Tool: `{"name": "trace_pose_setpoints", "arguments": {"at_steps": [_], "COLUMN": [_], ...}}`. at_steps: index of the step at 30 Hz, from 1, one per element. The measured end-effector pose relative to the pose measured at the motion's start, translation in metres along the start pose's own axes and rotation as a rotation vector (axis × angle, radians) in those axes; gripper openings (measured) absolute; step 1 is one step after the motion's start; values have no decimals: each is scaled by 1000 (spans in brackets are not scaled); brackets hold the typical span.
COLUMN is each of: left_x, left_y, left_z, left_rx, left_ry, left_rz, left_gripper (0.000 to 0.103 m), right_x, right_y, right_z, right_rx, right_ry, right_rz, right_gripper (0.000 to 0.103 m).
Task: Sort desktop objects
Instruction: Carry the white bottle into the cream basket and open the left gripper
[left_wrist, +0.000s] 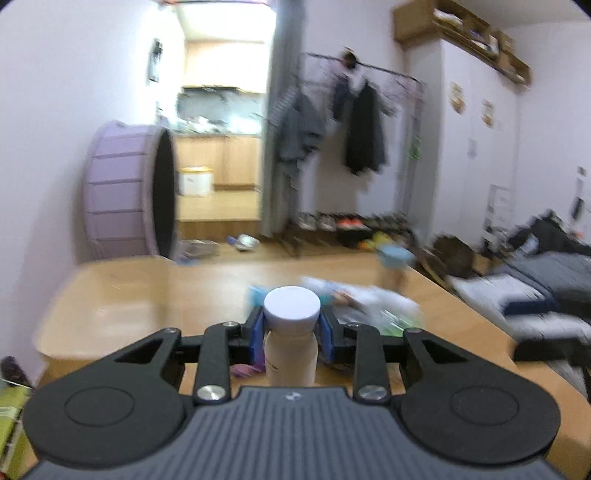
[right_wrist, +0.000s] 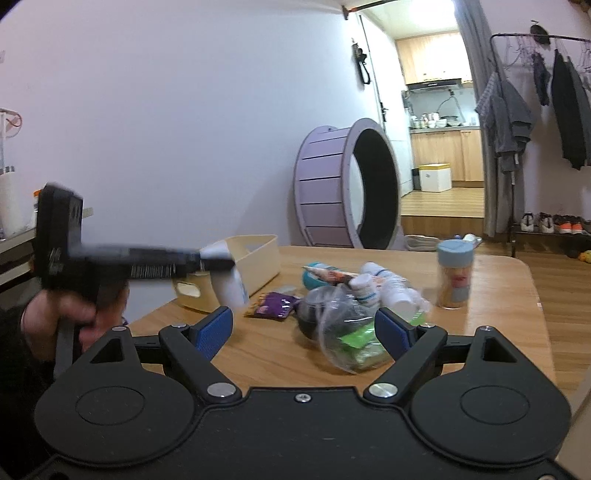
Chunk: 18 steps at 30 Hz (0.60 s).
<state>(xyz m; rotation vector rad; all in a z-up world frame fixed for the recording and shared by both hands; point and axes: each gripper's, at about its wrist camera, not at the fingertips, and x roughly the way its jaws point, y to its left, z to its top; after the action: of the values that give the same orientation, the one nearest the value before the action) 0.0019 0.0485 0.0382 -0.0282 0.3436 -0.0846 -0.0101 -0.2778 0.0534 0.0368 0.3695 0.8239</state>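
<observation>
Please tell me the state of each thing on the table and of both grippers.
Left gripper: shut on the white bottle.
Right gripper: open, empty.
Beige basket: upright on the table.
Blue-lidded jar: upright, lid on.
Purple packet: lying flat.
Clear bag: crumpled, lying down.

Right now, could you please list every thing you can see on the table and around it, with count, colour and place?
white bottle: 1, white cap, held between the left jaws, above the table
storage bin: 1, cream, far left of the table
snack packet: 1, purple, flat beside the bin
clear plastic bag: 1, with green contents, table middle
small white bottles: at least 2, in the pile behind the bag
jar: 1, blue lid, upright at the right
wooden table: 1, light wood
exercise wheel: 1, purple, on the floor behind
left gripper: black, blue pads
right gripper: black, open, empty
hand: 1, on the left gripper's handle
</observation>
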Motion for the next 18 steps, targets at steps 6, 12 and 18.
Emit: {"name": "trace_pose_setpoints", "arguments": {"at_steps": [6, 12, 18], "left_x": [1, 15, 24], "left_y": [61, 90, 107], "left_z": [18, 14, 8], "left_rx": [-56, -60, -77], "left_ry": [-28, 18, 74], "left_rz": [169, 251, 301], "left_gripper": [30, 30, 30], "right_x": [11, 20, 27], "right_y": [11, 18, 23], "right_z": [-1, -3, -2], "right_rx": [0, -4, 0], "right_ry": [18, 38, 48], "right_rz": [31, 36, 43], "right_gripper": [83, 83, 83]}}
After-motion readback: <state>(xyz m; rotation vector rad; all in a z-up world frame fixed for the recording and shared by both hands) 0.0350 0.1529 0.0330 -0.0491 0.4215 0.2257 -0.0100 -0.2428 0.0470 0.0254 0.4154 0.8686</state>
